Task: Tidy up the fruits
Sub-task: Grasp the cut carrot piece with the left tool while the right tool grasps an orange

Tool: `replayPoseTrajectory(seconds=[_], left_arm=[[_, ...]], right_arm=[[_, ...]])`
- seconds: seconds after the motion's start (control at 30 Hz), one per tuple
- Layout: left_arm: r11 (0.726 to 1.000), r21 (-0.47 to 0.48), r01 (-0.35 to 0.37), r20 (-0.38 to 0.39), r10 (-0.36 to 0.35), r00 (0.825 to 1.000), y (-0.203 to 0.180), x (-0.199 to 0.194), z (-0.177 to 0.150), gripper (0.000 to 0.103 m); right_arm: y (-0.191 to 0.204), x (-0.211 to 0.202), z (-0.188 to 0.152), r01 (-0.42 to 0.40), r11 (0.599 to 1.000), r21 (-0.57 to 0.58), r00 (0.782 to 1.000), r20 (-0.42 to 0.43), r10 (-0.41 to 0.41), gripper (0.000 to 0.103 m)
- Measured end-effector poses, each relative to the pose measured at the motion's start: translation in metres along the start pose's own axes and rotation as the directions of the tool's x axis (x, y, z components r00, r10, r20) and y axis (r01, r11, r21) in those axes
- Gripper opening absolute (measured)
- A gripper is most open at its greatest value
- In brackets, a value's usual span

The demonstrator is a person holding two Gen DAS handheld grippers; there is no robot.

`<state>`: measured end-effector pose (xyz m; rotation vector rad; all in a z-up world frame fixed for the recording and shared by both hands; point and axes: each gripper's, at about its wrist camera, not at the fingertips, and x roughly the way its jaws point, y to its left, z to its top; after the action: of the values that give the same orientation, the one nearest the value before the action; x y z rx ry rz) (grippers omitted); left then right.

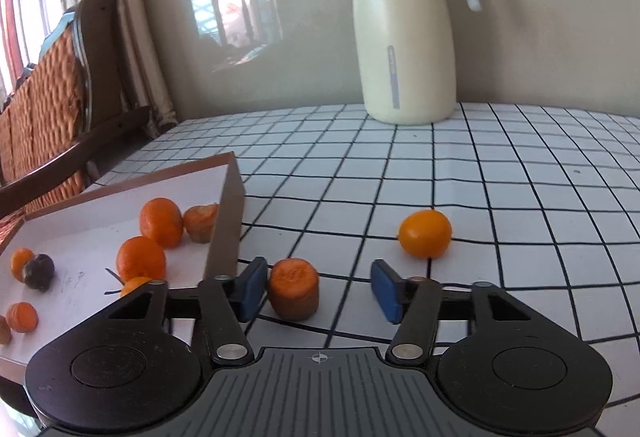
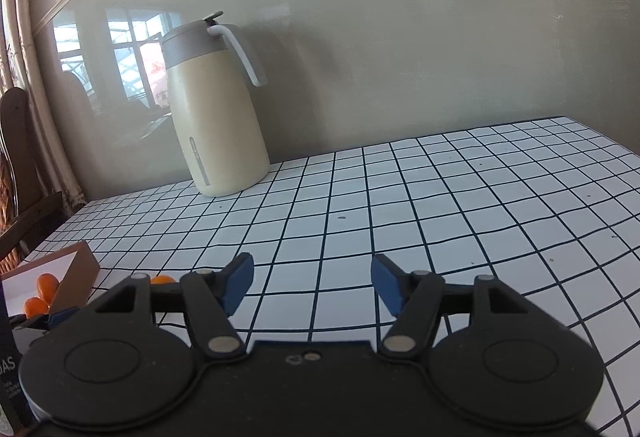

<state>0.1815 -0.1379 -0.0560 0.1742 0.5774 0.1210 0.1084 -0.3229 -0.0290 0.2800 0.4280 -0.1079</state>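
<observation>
On the checked desk, the left gripper stands wide, holding nothing, with a carrot stub upright between its fingers, just beside the left pad. An orange lies near, ahead to the right. Left of the stub, the cardboard tray holds several more fruits. The right gripper is spread wide over bare cloth, with a cream jug by the wall.

A cream thermos jug stands on the checked tablecloth, wicker chair beside.
</observation>
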Motion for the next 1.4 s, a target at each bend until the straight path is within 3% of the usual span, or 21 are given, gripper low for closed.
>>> replayPoseTrajectory(seconds=[0.07,0.13,0.17,0.2,0.43,0.67,1.03,1.4], left_arm=[[0.999,-0.012,0.032,0.000,-0.032,0.999,0.000,-0.002,0.000,0.057],[1.000,-0.011,0.024,0.014,-0.023,1.000,-0.001,-0.003,-0.001,0.045],[0.999,-0.006,0.032,0.021,-0.032,0.999,0.000,-0.004,-0.001,0.030],[0.999,-0.011,0.048,0.014,-0.048,0.999,0.001,-0.004,-0.001,0.029],[0.993,0.021,0.118,0.038,-0.118,0.992,0.000,-0.014,-0.008,0.029],[0.978,0.007,0.210,0.039,-0.211,0.977,0.008,-0.023,-0.013,0.029],[0.965,-0.026,0.260,0.038,-0.259,0.965,0.026,-0.034,-0.024,0.028],[0.963,-0.038,0.268,0.036,-0.267,0.963,0.031,-0.032,-0.025,0.029]], right_arm=[[0.000,0.001,0.000,-0.003,1.000,0.000,1.000,-0.002,0.003,0.058],[0.000,0.001,0.000,-0.008,1.000,0.001,1.000,-0.001,0.008,0.058],[0.001,0.001,0.000,-0.009,1.000,0.000,1.000,0.000,0.009,0.058],[0.002,0.001,0.000,-0.010,1.000,-0.003,1.000,0.001,0.010,0.058],[0.007,0.005,-0.001,-0.024,1.000,-0.011,1.000,-0.010,0.024,0.058],[0.020,0.020,0.000,-0.090,0.996,-0.026,0.995,-0.052,0.088,0.058],[0.080,0.069,-0.005,-0.264,0.959,-0.100,0.952,-0.188,0.242,0.045],[0.104,0.102,-0.007,-0.296,0.951,-0.086,0.922,-0.287,0.261,0.033]])
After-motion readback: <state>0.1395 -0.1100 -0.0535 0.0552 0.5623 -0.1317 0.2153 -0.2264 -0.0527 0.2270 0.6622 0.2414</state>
